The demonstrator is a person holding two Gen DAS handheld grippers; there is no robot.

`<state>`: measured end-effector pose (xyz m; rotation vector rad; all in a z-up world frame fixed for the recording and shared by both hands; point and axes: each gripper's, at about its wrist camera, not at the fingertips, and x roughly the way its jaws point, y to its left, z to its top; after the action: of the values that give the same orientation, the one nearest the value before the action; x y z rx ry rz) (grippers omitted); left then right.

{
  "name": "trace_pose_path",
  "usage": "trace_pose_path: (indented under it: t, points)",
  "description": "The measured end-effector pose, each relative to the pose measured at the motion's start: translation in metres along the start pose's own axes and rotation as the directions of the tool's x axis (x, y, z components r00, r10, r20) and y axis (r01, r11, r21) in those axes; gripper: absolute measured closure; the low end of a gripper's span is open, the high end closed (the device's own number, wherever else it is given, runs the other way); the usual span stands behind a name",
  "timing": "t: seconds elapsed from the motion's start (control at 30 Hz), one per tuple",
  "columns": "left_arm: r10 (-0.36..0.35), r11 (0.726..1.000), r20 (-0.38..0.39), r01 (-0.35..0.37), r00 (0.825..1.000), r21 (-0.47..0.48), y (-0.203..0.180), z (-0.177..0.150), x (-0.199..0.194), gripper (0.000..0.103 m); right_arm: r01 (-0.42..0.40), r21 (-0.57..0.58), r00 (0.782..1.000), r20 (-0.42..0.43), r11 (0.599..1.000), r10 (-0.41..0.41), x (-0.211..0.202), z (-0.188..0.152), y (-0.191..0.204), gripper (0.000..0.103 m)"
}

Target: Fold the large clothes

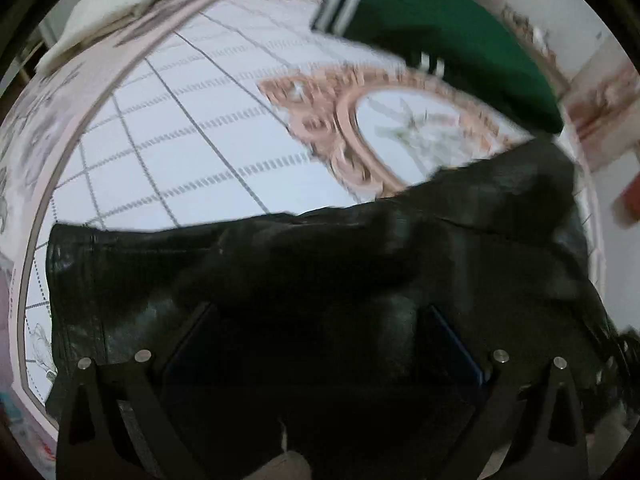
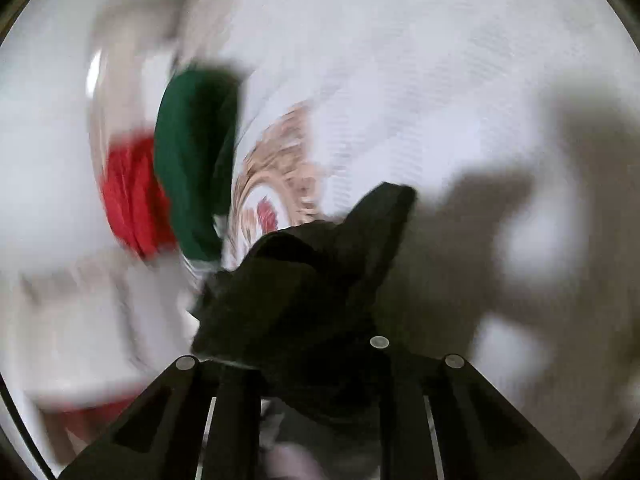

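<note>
Right wrist view is showing the right gripper with its fingers drawn close together and a bunched fold of the black garment sitting between them; the fingers look to be pinching that cloth, though the blur of the picture is making the exact contact hard to read. One corner of the cloth is sticking up past the fingers, and beyond it the patterned bedspread is spreading out, with a green folded garment and a red cloth lying well apart from the black piece.

Left wrist view is showing the left gripper pointing steeply down onto the same black garment. Its fingers are standing fairly wide apart with dark cloth lying across the gap, and whether they are pressing on it I cannot tell, since black is sitting on black there. The garment is lying rumpled across the near part of the bedspread, its far edge uneven and one end humped up. Farther off the green garment with pale stripes is resting already folded, and a white folded cloth is sitting at the bed's far edge.

Judging from this, some pieces are already finished, while the black garment is only part way: it is gathered, not flat, and the folds and squaring-up are still looking to be ahead
</note>
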<state>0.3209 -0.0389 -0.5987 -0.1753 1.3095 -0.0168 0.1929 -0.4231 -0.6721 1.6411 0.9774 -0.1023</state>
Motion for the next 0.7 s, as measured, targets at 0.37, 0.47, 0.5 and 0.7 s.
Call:
trace_pose_path:
  t: [0.37, 0.47, 0.5, 0.7]
  points:
    - [0.100, 0.995, 0.013, -0.100, 0.995, 0.016, -0.010, 0.000, -0.023, 0.000, 0.627, -0.456, 0.759, 0.179, 0.631, -0.625, -0.038, -0.053, 0.065, 0.039]
    - [0.129, 0.991, 0.008, -0.129, 0.992, 0.018, -0.009, 0.010, -0.017, 0.000, 0.542, -0.575, 0.813, 0.172, 0.613, -0.557, -0.017, -0.076, 0.111, 0.043]
    - [0.129, 0.991, -0.001, -0.129, 0.992, 0.018, -0.009, 0.018, -0.008, 0.000, 0.483, -0.603, 0.844, 0.126, 0.635, -0.522, -0.009, -0.078, 0.120, 0.051]
    - [0.139, 0.989, -0.041, -0.137, 0.989, 0.048, -0.011, 0.025, 0.012, 0.000, 0.366, -0.660, 0.853, -0.043, 0.656, -0.519, 0.128, -0.061, 0.144, 0.066]
